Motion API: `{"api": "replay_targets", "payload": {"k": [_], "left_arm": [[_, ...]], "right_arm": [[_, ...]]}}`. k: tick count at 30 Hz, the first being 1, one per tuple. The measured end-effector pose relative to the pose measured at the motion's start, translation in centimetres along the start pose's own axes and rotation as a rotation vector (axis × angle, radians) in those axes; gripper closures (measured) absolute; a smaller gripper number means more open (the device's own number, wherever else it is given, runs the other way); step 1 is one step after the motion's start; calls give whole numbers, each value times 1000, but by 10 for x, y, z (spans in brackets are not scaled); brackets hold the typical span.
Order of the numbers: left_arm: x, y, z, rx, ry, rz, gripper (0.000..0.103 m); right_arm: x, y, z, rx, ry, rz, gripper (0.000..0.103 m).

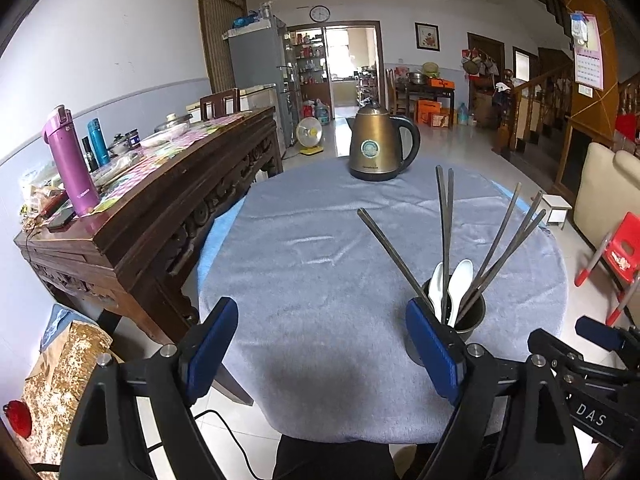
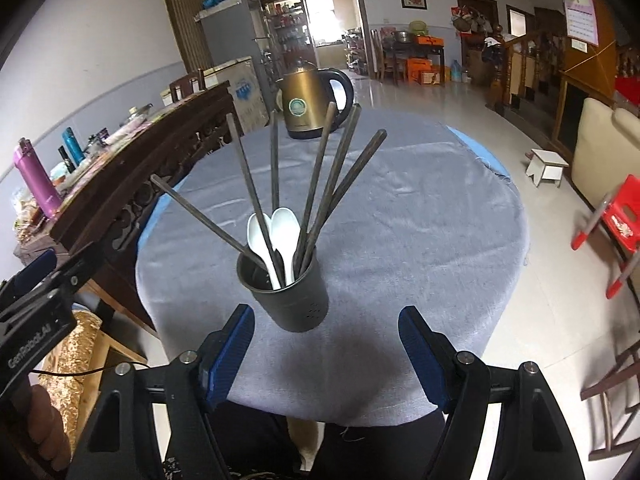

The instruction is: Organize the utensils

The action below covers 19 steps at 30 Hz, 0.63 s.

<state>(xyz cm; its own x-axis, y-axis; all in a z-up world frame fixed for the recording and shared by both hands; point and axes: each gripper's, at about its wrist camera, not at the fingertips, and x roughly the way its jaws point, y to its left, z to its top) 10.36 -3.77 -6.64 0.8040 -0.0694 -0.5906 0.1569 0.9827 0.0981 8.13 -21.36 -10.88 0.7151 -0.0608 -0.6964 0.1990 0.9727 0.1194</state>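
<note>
Dark holder (image 2: 288, 296) before right hand-held gripper (image 2: 326, 344)

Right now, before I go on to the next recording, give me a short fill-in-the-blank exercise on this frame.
1. The chopsticks and spoons stand in a dark ____.
2. The spoons are ____ in colour.
3. The left gripper and right gripper are both ____ and hold nothing.
4. At the far side of the grey-clothed table stands a gold ____.

Missing words: cup; white; open; kettle
</note>
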Motion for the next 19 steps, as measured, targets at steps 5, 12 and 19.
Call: {"api": "replay_targets", "payload": {"k": [5, 12, 19], "left_arm": [[-3, -2, -3, 14, -4, -8, 17], [-3, 5, -4, 6, -2, -5, 17], [0, 6, -6, 16, -37, 7, 17]], "right_arm": [[-4, 7, 3, -14, -6, -5, 25], [-7, 16, 11, -19, -23, -42, 25], [3, 27, 13, -34, -14, -39, 25]]}}
